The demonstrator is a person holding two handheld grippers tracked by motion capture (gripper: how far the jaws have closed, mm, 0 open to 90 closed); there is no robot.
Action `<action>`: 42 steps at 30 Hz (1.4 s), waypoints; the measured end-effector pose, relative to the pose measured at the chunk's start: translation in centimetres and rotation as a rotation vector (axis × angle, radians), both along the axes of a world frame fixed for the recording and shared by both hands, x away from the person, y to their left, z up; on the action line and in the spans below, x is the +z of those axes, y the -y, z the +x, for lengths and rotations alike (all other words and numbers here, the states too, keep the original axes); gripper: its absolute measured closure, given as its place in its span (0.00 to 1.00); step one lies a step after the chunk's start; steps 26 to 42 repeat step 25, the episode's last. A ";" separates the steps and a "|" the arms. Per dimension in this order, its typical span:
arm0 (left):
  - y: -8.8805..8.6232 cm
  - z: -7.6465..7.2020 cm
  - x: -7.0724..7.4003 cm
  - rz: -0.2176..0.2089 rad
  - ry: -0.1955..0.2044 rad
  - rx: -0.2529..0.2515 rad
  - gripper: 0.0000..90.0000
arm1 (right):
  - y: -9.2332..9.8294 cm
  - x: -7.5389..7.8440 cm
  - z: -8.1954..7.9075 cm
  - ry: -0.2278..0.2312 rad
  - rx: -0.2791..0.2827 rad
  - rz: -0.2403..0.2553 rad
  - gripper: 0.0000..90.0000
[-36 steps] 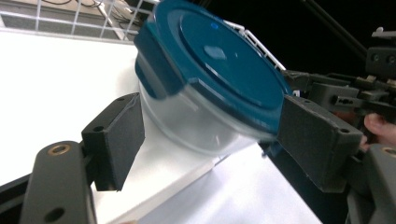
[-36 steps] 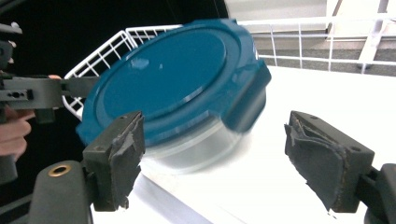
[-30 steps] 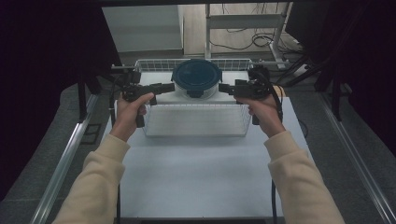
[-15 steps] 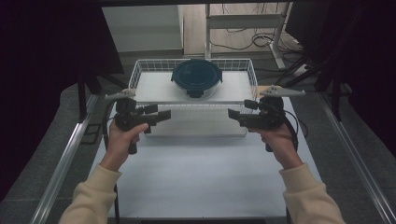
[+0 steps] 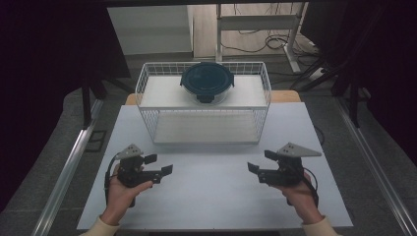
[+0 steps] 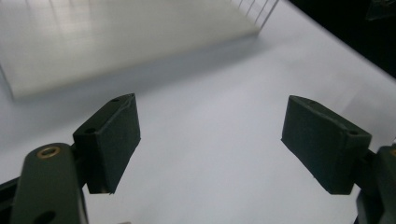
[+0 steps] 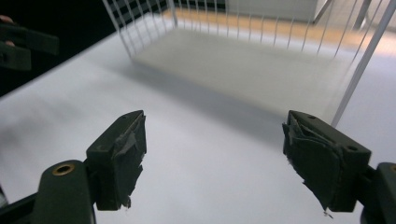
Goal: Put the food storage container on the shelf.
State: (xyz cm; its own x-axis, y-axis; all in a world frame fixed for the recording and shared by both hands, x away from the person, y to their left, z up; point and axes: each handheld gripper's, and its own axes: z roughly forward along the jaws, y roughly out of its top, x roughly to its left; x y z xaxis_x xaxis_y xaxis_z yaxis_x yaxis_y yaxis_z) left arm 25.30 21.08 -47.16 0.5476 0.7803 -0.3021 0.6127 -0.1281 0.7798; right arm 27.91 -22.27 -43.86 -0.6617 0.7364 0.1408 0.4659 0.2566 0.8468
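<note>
A round container with a dark blue lid [image 5: 207, 81] stands on the top shelf of a white wire rack [image 5: 142, 83] at the far side of the white table [image 5: 211, 196]. Both grippers are held low over the table's near half, well in front of the rack. My left gripper [image 5: 161, 164] [image 6: 210, 140] is open, and there is just bare table between its pads. My right gripper [image 5: 259, 161] [image 7: 212, 154] is open too, and its jaws have just been opening a little with nothing between them. The rack's lower shelf [image 7: 261, 60] lies ahead of it.
Metal rails [image 5: 69, 162] run along both sides of the table. Behind the rack are a desk frame [image 5: 255, 22] and floor cables. The rack's lower shelf [image 5: 206, 129] is bare. Dark curtains close in left and right.
Both hands have pulled back from beside the container on the rack's top shelf toward the near edge and sunk close to the table. The container has stayed put.
</note>
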 end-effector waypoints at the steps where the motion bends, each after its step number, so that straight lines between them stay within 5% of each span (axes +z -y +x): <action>1: -0.2 -0.2 -0.4 0.005 -0.007 0.013 0.21 | 0.0 -0.8 -0.2 -0.007 -0.001 -0.015 0.23; 3: -0.5 -0.7 -1.2 0.000 -0.009 0.050 0.23 | 0.1 -2.3 -0.5 -0.025 0.000 -0.040 0.23; 12: 0.1 -0.8 -2.6 0.040 -0.044 0.013 0.23 | 0.1 -5.3 -0.3 -0.074 0.003 -0.103 0.23; 25: 0.1 -0.5 -2.9 0.061 -0.047 0.033 0.23 | 0.9 -5.0 -0.5 -0.026 -0.015 -0.078 0.23; 42: 0.1 -0.5 -2.9 0.061 -0.047 0.033 0.23 | 0.9 -5.0 -0.5 -0.026 -0.015 -0.078 0.23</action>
